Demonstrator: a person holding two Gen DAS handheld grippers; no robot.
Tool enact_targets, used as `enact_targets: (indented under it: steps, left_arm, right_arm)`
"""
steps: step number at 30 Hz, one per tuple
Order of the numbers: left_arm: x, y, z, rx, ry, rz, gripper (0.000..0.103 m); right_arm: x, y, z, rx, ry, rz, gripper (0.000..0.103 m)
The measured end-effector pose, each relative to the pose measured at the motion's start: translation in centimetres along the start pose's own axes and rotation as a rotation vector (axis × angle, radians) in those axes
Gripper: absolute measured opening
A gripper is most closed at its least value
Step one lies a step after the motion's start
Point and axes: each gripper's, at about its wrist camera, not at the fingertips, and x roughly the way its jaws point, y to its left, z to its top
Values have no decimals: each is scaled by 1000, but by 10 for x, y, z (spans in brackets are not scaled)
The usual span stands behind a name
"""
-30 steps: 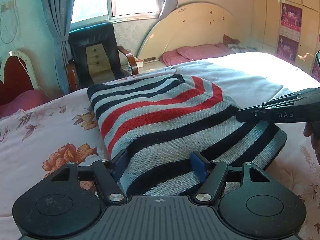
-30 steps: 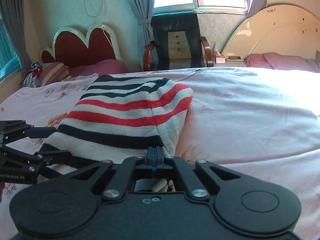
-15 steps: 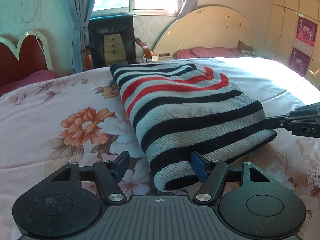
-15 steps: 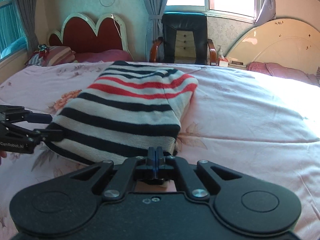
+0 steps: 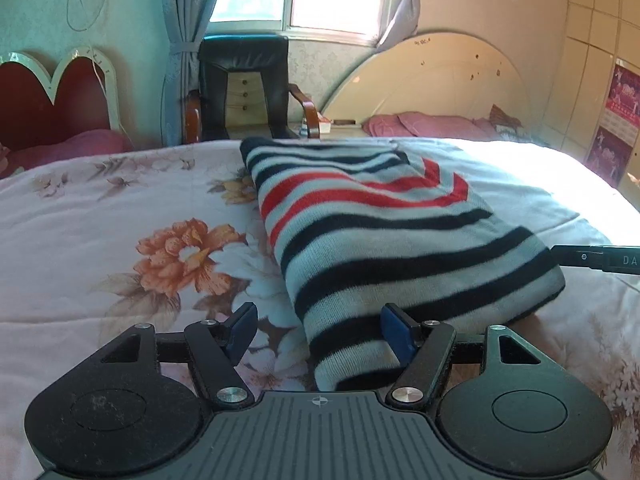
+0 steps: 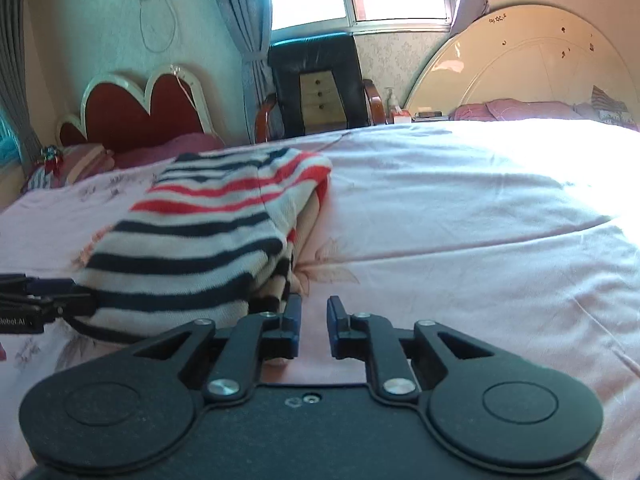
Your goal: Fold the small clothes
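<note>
A folded striped knit sweater [image 5: 392, 236], grey with navy and red stripes, lies flat on the floral bedspread [image 5: 120, 248]. It also shows in the right wrist view [image 6: 208, 232]. My left gripper [image 5: 320, 332] is open, its blue pads [image 5: 242, 330] standing either side of the sweater's near corner without pinching it. My right gripper [image 6: 313, 322] is open and empty, just right of the sweater's near edge. Its side shows in the left wrist view [image 5: 596, 258], and the left gripper's side in the right wrist view [image 6: 40, 300].
A black armchair [image 5: 244, 88] stands beyond the bed under the window. A cream round headboard [image 5: 436, 84] with pink pillows [image 5: 424, 124] is at the back right. A red headboard [image 5: 52, 100] is at the left. Bare pink bedspread [image 6: 480, 220] spreads to the right.
My right gripper has let go of the sweater edge and opened. Both grippers have drawn back from the sweater, which now lies settled on the bed.
</note>
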Motion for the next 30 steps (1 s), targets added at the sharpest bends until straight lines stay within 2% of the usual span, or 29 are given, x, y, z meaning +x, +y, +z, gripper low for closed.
enact_targets:
  steps: [4, 6, 8, 9, 11, 12, 14, 15, 19, 20, 21, 22, 23, 24, 25, 28, 30]
  left_arm:
    - [13, 10, 25, -24, -12, 7, 68]
    - [28, 12, 35, -32, 5, 1, 68]
    - [44, 17, 41, -79, 29, -37, 76]
    - [52, 18, 43, -102, 37, -38, 84]
    - [64, 20, 43, -113, 53, -55, 84]
    - [69, 20, 42, -114, 65, -63, 84]
    - [77, 21, 40, -116, 85, -72, 84]
    - [80, 22, 38, -124, 90, -77, 84]
    - [82, 27, 40, -142, 102, -100, 84]
    - [79, 27, 43, -139, 97, -98, 84]
    - [77, 27, 46, -130, 85, -93, 84]
    - [75, 27, 48, -120, 76, -91, 84]
    - [75, 29, 50, -124, 78, -100, 84]
    - [77, 34, 51, -147, 91, -120, 84]
    - [81, 40, 51, -177, 109, -141, 84]
    - [92, 60, 48, -303, 157, -237, 84]
    - [102, 73, 42, -415, 200, -334, 84]
  right_arm:
    - [3, 2, 28, 35, -55, 53, 17]
    - [16, 9, 41, 32, -48, 76, 17]
    - [31, 15, 51, 25, -33, 85, 20]
    - [41, 17, 54, 20, -24, 88, 25]
    - [57, 19, 57, 15, 5, 104, 25]
    - [64, 22, 56, -6, 22, 106, 24]
    - [76, 28, 49, -81, 67, 69, 13]
    - [82, 29, 44, -117, 84, 39, 11]
    - [80, 29, 47, -121, 95, 47, 11]
    - [77, 30, 48, -123, 96, 50, 13]
    - [72, 29, 51, -115, 84, 59, 21]
    - [66, 27, 53, -100, 58, 60, 35]
    - [62, 22, 56, -70, 35, 58, 42]
    - [59, 13, 58, -21, 24, 66, 58]
    - [59, 2, 59, 43, 22, 86, 63]
    - [73, -40, 60, 279, 84, 180, 63]
    - [84, -61, 57, 374, 140, 235, 65]
